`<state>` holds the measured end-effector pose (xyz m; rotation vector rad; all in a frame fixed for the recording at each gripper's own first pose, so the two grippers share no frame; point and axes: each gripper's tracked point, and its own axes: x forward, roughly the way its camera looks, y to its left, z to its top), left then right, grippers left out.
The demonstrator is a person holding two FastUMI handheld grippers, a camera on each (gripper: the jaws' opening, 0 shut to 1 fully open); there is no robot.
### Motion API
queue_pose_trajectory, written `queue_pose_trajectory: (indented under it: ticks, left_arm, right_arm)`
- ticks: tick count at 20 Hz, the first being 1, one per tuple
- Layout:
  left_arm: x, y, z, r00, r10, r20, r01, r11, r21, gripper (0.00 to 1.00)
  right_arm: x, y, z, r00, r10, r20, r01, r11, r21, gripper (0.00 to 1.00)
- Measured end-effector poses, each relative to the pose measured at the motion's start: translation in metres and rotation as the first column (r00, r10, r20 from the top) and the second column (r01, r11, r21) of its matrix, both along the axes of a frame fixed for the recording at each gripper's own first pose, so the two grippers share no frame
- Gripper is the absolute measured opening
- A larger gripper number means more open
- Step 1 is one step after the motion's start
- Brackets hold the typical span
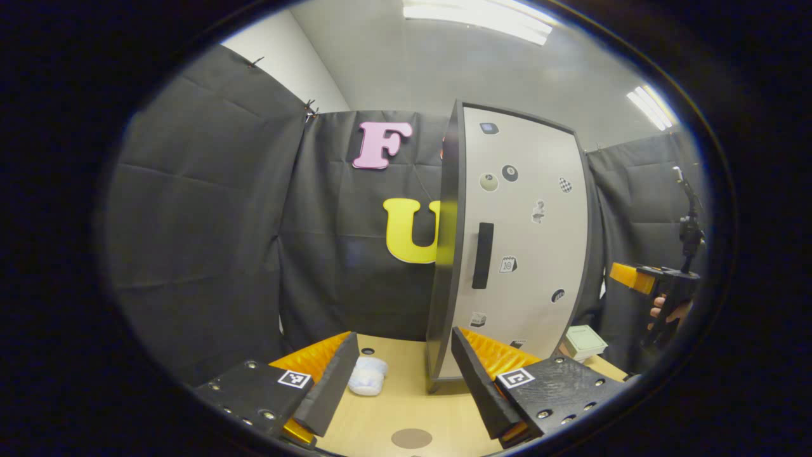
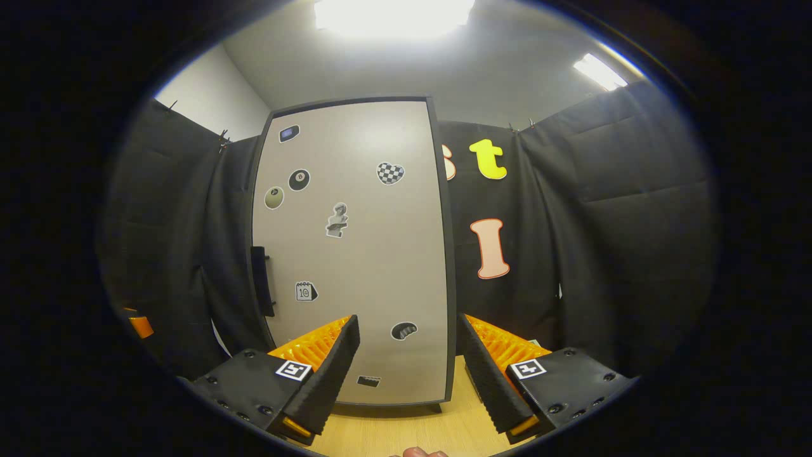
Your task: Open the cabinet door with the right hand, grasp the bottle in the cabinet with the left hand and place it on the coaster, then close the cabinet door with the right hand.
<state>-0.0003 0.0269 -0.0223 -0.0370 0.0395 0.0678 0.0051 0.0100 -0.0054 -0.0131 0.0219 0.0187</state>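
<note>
Your right tool point(image 2: 406, 371) hangs with its fingers spread and empty over the pale wooden counter point(image 2: 380, 438), facing the tall grey cabinet door with stickers point(image 2: 355, 254). Its black vertical handle point(image 2: 260, 279) sits at 9 o'clock on the door's edge, so swing left, straddle the bar squarely, then pull along the hinge arc. Your left tool point(image 1: 399, 387) also gapes empty; keep it clear. The round brown coaster point(image 1: 411, 438) lies just below it at 6 o'clock. The bottle presumably waits behind the door, hidden.
</note>
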Motion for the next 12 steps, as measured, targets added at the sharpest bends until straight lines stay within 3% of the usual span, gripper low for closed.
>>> queue_pose_trajectory:
  ticks: [12]
  left_arm:
    - [-0.003, 0.000, -0.034, 1.000, -0.001, -0.031, 0.000, 1.000, -0.020, 0.89]
  right_arm:
    - [0.019, 0.029, 0.014, 0.997, 0.068, -0.020, -0.068, 0.998, 0.019, 0.98]
